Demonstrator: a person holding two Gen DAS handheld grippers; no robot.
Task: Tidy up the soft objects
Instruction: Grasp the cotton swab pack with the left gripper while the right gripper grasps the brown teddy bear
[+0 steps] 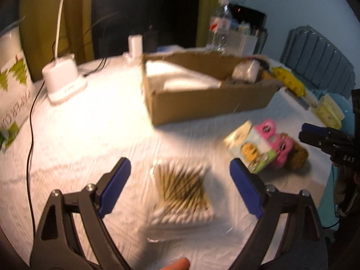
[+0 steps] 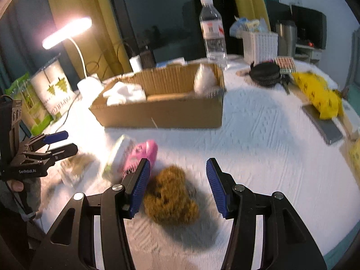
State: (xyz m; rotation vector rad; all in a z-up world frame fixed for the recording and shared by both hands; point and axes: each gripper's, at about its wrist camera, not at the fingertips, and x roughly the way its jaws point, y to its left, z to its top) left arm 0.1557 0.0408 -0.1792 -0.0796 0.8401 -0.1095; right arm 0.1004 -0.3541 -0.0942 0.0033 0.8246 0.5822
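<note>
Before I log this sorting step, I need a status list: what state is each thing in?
left gripper: open, above the swab pack
right gripper: open, around the sponge, not gripping
cotton swab pack: flat on the table
brown sponge: on the table
cardboard box: open-topped, white items inside
desk lamp: on
water bottle: upright, capped

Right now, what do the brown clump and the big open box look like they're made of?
Brown clump: seemingly coarse, fuzzy fibre, matte, with a shaggy outline; possibly a loofah-like scrubber. Open box: corrugated cardboard, matte tan, with fluting visible on its inner wall.
</note>
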